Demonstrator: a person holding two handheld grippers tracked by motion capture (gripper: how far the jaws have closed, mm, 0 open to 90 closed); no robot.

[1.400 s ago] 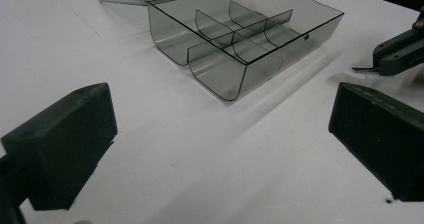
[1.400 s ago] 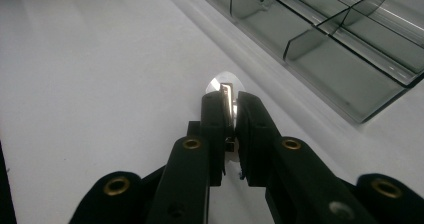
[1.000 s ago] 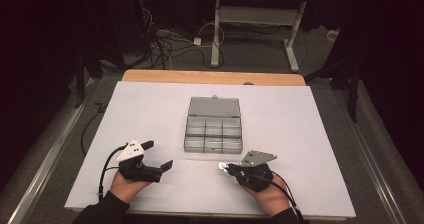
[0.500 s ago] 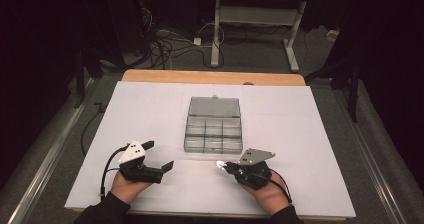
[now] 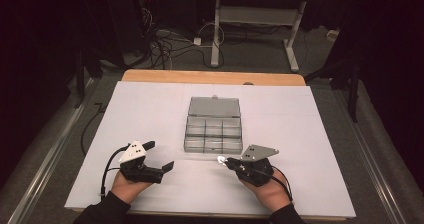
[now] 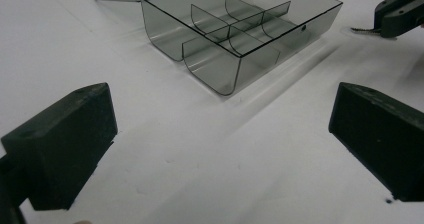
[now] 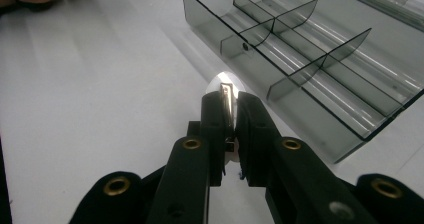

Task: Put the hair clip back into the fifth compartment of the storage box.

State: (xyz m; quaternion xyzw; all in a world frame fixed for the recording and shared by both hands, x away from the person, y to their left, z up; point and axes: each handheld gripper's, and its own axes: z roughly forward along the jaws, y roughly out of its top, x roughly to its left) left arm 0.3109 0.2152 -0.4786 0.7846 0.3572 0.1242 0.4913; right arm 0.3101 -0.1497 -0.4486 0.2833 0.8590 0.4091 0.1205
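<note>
my right gripper (image 5: 225, 160) is clamped shut on a small shiny metal piece (image 7: 226, 95), pinched edge-on between the jaws just off the near corner of the clear divided box (image 5: 214, 130). the box sits mid-table on the white sheet (image 5: 150, 104), its lid laid back flat. my left gripper (image 5: 159, 156) rests near the table's front edge, jaws spread wide, holding nothing.

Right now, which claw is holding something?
The right claw, shut on a small shiny piece beside the box; the left claw gapes open.
</note>
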